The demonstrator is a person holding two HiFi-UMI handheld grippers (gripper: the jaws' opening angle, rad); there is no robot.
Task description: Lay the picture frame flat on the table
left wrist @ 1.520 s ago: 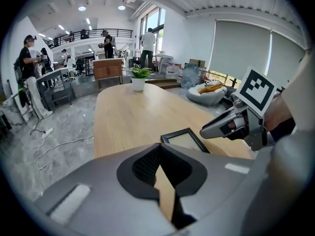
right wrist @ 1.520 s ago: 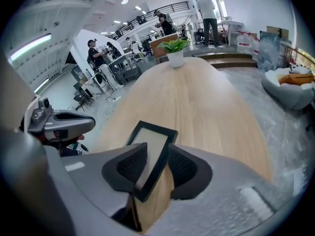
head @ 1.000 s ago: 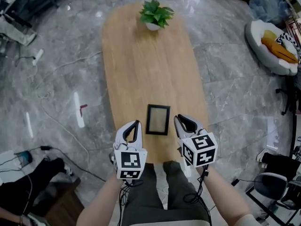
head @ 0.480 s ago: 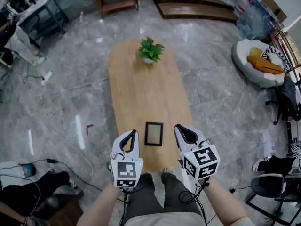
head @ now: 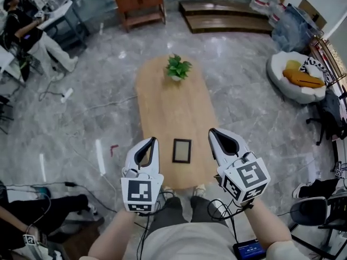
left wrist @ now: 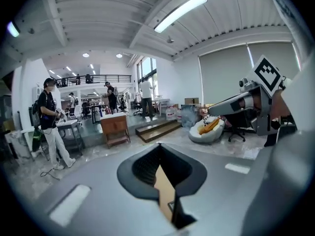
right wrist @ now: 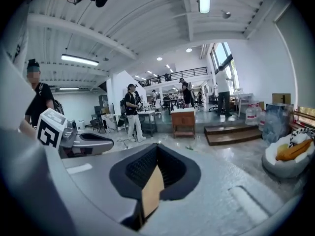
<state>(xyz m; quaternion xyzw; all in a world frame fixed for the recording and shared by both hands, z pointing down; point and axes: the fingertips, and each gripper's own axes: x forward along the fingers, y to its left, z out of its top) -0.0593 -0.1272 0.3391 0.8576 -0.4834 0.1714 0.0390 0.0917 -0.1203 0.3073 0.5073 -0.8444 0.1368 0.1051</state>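
Note:
The dark picture frame point(head: 181, 150) lies flat on the oval wooden table point(head: 173, 104), near its near end. My left gripper point(head: 153, 141) hangs above the table's left edge, left of the frame, shut and holding nothing. My right gripper point(head: 212, 131) is raised to the right of the frame, also shut and holding nothing. Neither touches the frame. In the left gripper view the jaws meet at their tips point(left wrist: 158, 145), with only a sliver of table below them. The right gripper view shows the same at its tips point(right wrist: 157, 145).
A potted green plant point(head: 178, 68) stands at the table's far end. On the grey marble floor are cables, a white beanbag point(head: 297, 76) at the right, a wooden cabinet point(head: 139, 4) and low steps point(head: 217, 15) behind. A person point(head: 32, 37) sits at the far left.
The head view has pulled up and back, so the table and frame look smaller. Both grippers have risen away from the frame, which stays flat in place.

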